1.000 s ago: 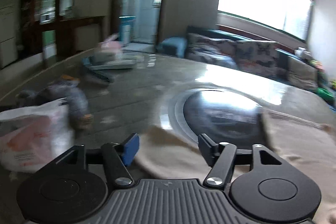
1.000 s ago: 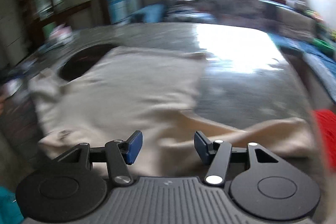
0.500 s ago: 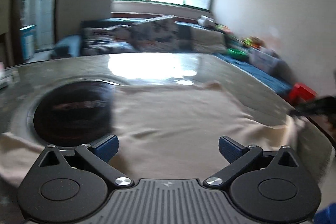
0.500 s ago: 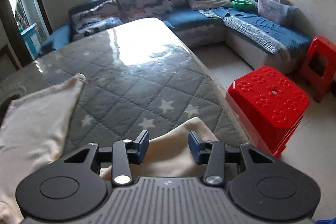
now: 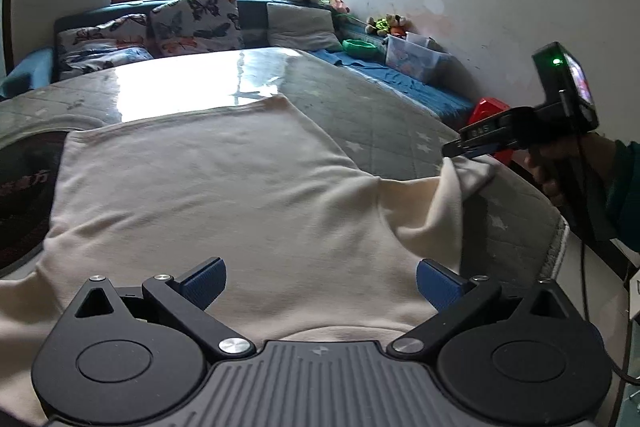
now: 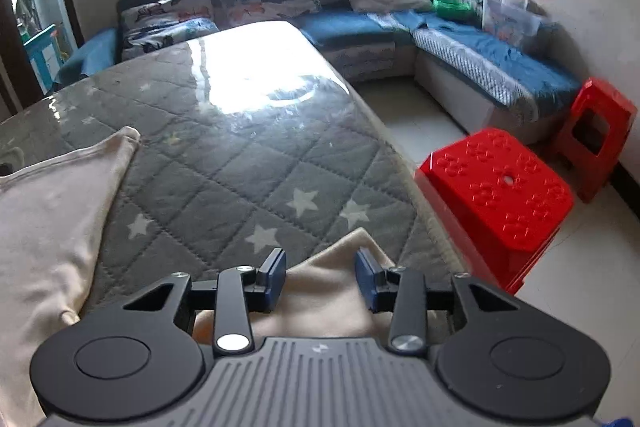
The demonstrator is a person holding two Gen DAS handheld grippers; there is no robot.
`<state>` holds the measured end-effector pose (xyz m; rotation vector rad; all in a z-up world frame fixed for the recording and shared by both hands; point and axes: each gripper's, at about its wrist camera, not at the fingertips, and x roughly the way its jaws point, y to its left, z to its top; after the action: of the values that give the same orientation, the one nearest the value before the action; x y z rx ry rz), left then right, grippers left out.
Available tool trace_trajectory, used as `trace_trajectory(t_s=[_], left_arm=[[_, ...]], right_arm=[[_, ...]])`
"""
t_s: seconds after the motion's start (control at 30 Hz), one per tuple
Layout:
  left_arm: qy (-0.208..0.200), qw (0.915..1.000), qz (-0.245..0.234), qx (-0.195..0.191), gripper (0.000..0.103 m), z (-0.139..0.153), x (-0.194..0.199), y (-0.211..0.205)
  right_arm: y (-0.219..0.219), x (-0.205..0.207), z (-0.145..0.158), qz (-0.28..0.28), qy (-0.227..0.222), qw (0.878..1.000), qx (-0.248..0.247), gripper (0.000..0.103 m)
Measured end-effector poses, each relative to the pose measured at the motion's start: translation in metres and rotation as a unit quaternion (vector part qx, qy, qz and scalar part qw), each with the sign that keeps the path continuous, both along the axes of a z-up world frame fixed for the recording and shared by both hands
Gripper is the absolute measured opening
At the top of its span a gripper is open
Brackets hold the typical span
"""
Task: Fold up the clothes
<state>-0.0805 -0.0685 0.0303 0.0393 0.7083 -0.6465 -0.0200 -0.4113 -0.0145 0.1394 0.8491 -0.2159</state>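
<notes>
A cream shirt (image 5: 224, 187) lies spread on the grey quilted table cover (image 5: 372, 115). My left gripper (image 5: 320, 281) is open wide just above the shirt's near part, empty. In the left wrist view my right gripper (image 5: 460, 151) sits at the shirt's right sleeve (image 5: 460, 179), whose end is lifted at its tips. In the right wrist view the right gripper (image 6: 320, 279) has its blue pads (image 6: 274, 277) apart, with the sleeve end (image 6: 340, 267) lying between them. The shirt's body shows at the left (image 6: 48, 195).
A dark round inset (image 5: 24, 187) lies in the table at the left, partly under the shirt. Red plastic stools (image 6: 500, 195) stand on the floor right of the table's edge. A blue sofa (image 6: 400, 27) with cushions runs along the far wall.
My left gripper swung right over the shirt and opened wider. My right gripper moved out to the right sleeve end, and its pads opened a little around it.
</notes>
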Motion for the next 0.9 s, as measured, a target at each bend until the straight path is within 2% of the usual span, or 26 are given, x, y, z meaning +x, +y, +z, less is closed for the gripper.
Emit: trace_trajectory(t_s=[0.07, 0.2, 0.3, 0.47, 0.9], left_arm=[[0.0, 1.0, -0.005, -0.001, 0.103, -0.001, -0.001, -0.002], [-0.009, 0.9999, -0.015, 0.002, 0.103, -0.002, -0.004, -0.007], [-0.002, 0.9998, -0.019, 0.005, 0.103, -0.006, -0.003, -0.009], [0.011, 0.9997, -0.023, 0.009, 0.103, -0.012, -0.002, -0.011], [-0.001, 0.9994, -0.027, 0.023, 0.103, -0.015, -0.005, -0.016]], right_arm=[[0.001, 0.001, -0.001, 0.002, -0.001, 1.0, -0.008, 0.035], [0.003, 0.003, 0.0, 0.009, -0.001, 1.0, -0.012, 0.012], [0.004, 0.003, 0.002, 0.009, -0.007, 1.0, -0.01, 0.005], [0.006, 0.001, 0.01, 0.017, -0.022, 0.999, -0.016, 0.003], [0.015, -0.002, 0.039, 0.044, -0.07, 0.996, -0.037, 0.002]])
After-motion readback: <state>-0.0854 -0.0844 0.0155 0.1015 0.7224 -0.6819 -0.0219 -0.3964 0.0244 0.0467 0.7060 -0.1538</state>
